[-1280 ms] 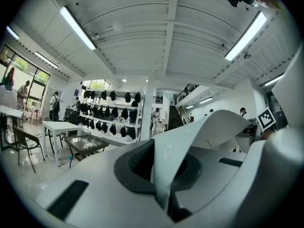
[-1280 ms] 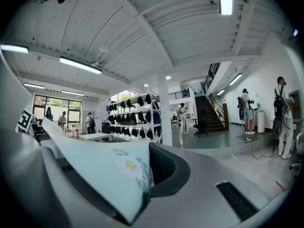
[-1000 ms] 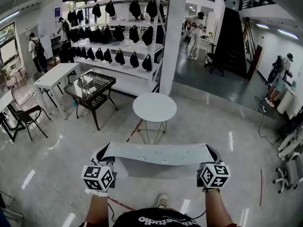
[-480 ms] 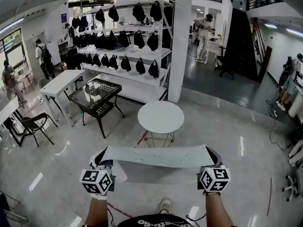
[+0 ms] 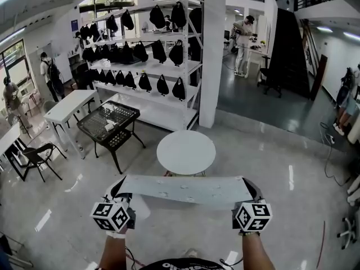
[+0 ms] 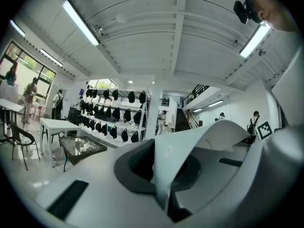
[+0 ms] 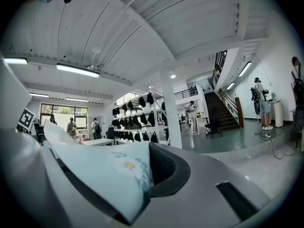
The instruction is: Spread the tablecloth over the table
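A pale tablecloth [image 5: 185, 189] with small flower prints hangs stretched flat between my two grippers in the head view. My left gripper [image 5: 120, 188] is shut on its left corner and my right gripper [image 5: 251, 189] on its right corner. The round white table [image 5: 186, 151] stands just beyond the cloth's far edge. In the left gripper view the tablecloth [image 6: 190, 144] folds up out of the left gripper [image 6: 159, 170]. The right gripper view shows a flowered corner of the tablecloth [image 7: 109, 175] pinched in the right gripper [image 7: 145, 177].
A black glass-topped table [image 5: 108, 120] and a long white table [image 5: 70, 104] stand to the left. Behind the round table are a white pillar [image 5: 212, 55] and a rack of black bags [image 5: 143, 66]. A chair [image 5: 36, 153] sits at far left. People stand at the left and back.
Both grippers have carried the stretched cloth forward. The round table now lies much nearer, right at the cloth's far edge.
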